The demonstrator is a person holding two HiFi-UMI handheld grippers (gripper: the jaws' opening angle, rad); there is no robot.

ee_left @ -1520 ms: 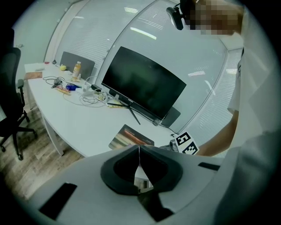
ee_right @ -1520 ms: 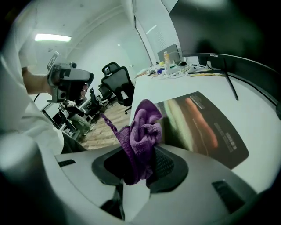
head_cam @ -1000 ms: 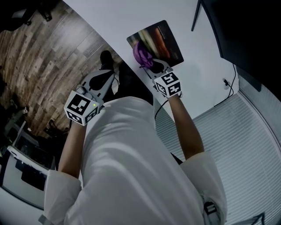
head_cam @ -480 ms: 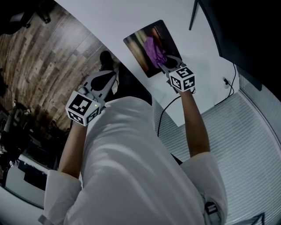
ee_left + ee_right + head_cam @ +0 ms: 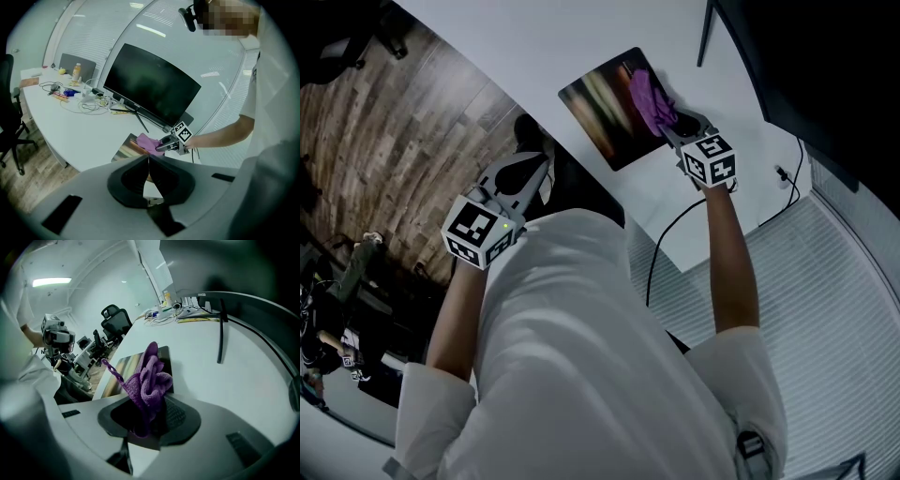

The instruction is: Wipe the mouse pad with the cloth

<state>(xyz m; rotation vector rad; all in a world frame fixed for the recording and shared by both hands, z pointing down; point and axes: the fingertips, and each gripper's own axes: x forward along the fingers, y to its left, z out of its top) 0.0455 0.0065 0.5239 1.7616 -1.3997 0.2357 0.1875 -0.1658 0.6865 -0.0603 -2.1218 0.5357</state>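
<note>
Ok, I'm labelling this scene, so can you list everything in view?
mouse pad: one, dark with colourful print, desk's near edge
cloth: one, purple, on the pad's right side
desk: one, white, curved
monitor: one, black, behind the pad
cables: a tangle, desk's far end
office chair: one, black, beside the desk
floor: brown wood planks
left tool: shut, empty, off the desk
right tool: shut on the cloth

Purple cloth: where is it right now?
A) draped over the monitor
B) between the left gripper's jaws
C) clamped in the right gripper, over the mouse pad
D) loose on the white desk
C: the right gripper view shows the purple cloth bunched between the jaws of the right gripper, and the head view has it over the mouse pad. The left gripper is shut on nothing.
</note>
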